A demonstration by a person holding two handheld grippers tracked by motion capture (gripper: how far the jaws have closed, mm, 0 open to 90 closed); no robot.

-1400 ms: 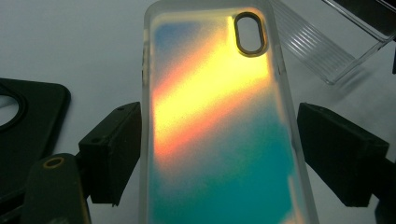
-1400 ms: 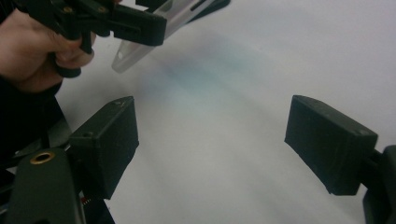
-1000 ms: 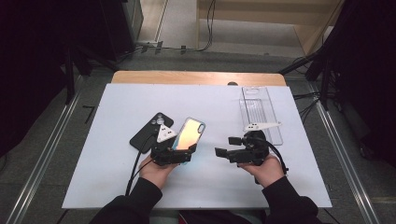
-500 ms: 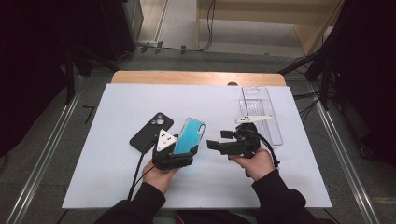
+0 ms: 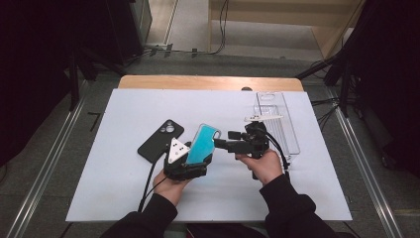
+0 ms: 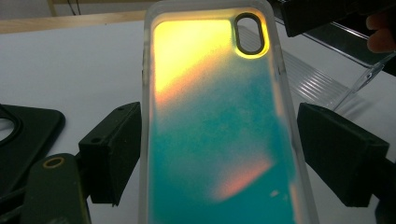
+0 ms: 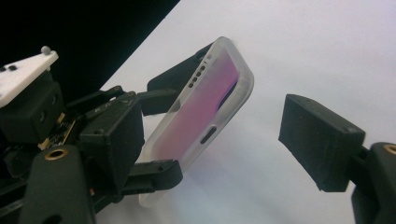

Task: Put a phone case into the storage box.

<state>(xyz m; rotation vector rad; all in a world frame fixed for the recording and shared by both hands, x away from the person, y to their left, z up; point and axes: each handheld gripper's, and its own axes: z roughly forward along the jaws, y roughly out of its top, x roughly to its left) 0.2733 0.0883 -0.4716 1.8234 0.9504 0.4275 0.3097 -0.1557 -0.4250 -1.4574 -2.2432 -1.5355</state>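
My left gripper point(image 5: 194, 161) is shut on the lower part of an iridescent teal phone case point(image 5: 203, 144) and holds it tilted up off the white mat. In the left gripper view the case point(image 6: 215, 130) stands between both pads, camera cutout at the top. My right gripper point(image 5: 224, 140) points left at the case's upper right edge. Its jaws have just been closing but are open. In the right gripper view the case's end point(image 7: 210, 102) sits between the two pads without touching them, and the left gripper point(image 7: 161, 128) clamps the case below.
A black phone point(image 5: 161, 141) lies flat just left of the left gripper. A clear ribbed plastic tray point(image 5: 277, 119) rests at the right, behind the right hand. The white mat point(image 5: 99, 188) covers a wooden table point(image 5: 208, 83); dark floor and rails surround it.
The right gripper has moved left and away from the person, up to the case's edge. The case has tilted, its sheen turning from yellow to teal. The left hand has hardly moved.
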